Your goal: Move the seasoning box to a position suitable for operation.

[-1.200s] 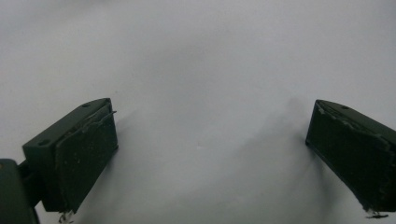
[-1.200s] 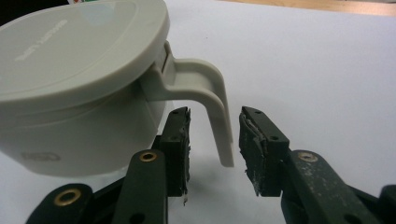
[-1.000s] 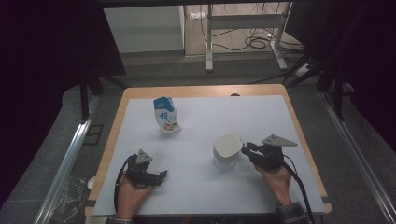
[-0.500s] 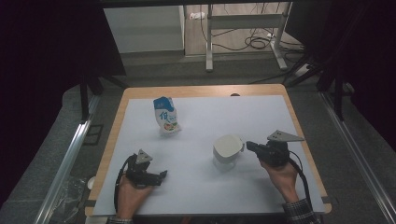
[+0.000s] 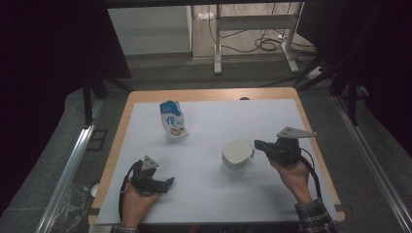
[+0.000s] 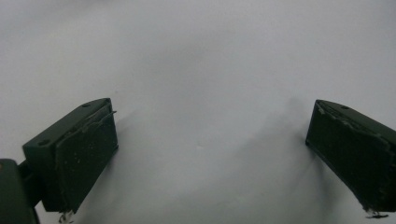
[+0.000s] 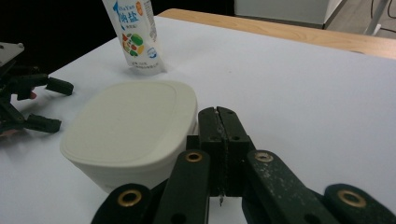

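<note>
A white lidded container (image 5: 236,158) (image 7: 126,130) stands on the white sheet right of the middle. My right gripper (image 5: 257,145) (image 7: 220,112) is level at its right side. Its jaws have just been closing and now meet, with the tips against the lid's rim. I see nothing between the pads. A blue and white pouch (image 5: 172,120) (image 7: 133,35) stands upright farther back on the left. My left gripper (image 5: 169,184) (image 6: 210,154) rests low over the sheet at the front left. It is open and nothing is between its fingers (image 6: 84,154).
The white sheet (image 5: 214,121) covers most of the wooden table (image 5: 127,116), whose edge shows at the back and left. Dark floor and metal rails lie on both sides. A desk frame with cables stands beyond the table.
My right gripper has shut beside the container and risen a little. The container's top now looks slightly tilted toward it. The left hand has not moved.
</note>
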{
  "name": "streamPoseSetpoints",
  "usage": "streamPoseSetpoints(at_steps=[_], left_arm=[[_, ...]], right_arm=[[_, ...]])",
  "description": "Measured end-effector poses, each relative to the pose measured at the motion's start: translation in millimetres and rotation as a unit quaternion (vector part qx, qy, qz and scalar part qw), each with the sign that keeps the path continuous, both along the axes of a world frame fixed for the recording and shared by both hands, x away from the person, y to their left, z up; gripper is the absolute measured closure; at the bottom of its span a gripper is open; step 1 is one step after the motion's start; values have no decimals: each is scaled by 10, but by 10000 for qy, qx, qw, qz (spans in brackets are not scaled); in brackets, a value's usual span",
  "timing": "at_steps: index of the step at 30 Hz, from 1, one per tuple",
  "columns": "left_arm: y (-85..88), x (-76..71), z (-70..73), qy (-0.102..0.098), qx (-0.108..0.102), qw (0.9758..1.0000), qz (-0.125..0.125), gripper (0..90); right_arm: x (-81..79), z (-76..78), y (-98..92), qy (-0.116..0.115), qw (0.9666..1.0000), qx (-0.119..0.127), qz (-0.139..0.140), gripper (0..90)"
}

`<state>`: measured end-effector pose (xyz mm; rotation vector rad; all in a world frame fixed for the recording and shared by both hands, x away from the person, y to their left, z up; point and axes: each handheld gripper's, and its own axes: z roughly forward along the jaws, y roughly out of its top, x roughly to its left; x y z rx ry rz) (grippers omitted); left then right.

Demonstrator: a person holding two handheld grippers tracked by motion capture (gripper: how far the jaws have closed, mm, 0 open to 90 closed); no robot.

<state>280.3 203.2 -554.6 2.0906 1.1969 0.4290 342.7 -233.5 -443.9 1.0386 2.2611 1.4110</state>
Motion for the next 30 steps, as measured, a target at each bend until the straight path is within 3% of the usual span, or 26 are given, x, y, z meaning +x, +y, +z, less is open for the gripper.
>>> streamPoseSetpoints(at_steps=[8,30], left_arm=[[0,0,0,0,-2,10000,0,21],[0,0,0,1,-3,10000,-1,21]], right_arm=[[26,98,145,-64,9997,-143,195,895],[34,64,270,-170,9989,-337,275,895]])
